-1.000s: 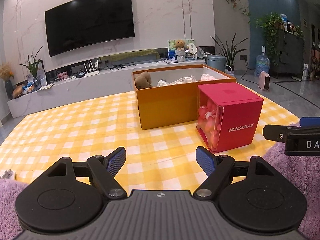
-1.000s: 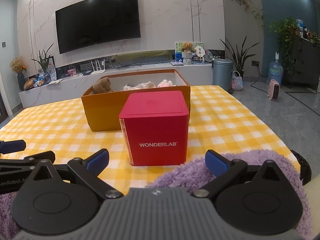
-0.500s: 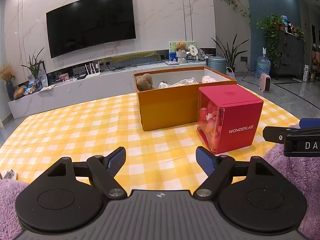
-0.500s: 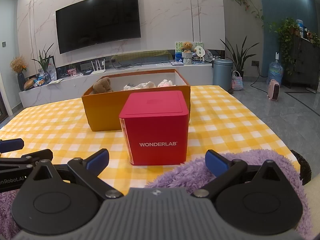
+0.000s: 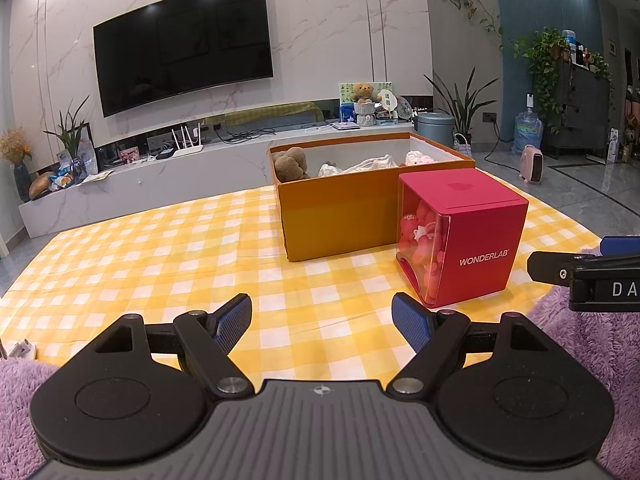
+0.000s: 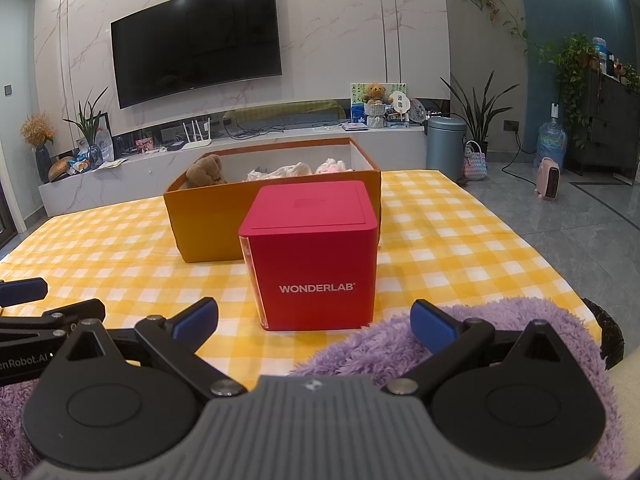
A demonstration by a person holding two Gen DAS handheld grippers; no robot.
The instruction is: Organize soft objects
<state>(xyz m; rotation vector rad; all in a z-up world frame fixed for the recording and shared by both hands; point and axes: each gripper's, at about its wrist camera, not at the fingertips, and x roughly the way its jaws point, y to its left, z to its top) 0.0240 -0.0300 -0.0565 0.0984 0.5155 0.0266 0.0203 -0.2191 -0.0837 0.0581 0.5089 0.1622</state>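
An orange cardboard box (image 5: 340, 216) (image 6: 208, 216) stands on the yellow checked tablecloth (image 5: 140, 256) (image 6: 440, 240). Inside it lie a brown plush bear (image 5: 291, 165) (image 6: 206, 171), a white soft item (image 5: 366, 165) (image 6: 286, 171) and a pink fluffy one (image 5: 418, 158) (image 6: 332, 166). A red WONDERLAB cube (image 5: 476, 240) (image 6: 320, 256) stands in front of the box, with pink items behind its clear side. My left gripper (image 5: 322, 318) is open and empty over the cloth. My right gripper (image 6: 314, 320) is open just short of the cube, over purple fluffy fabric (image 6: 400, 344) (image 5: 592, 344).
Beyond the table are a long white TV console (image 5: 160, 184), a wall TV (image 5: 180, 64), a grey bin (image 6: 446, 142), potted plants and a pink heater (image 6: 548, 178) on the floor. The table's right edge runs close to the purple fabric.
The left wrist view has shifted slightly, so the box and cube sit a bit further right. Both grippers stay open; the right view is almost unchanged.
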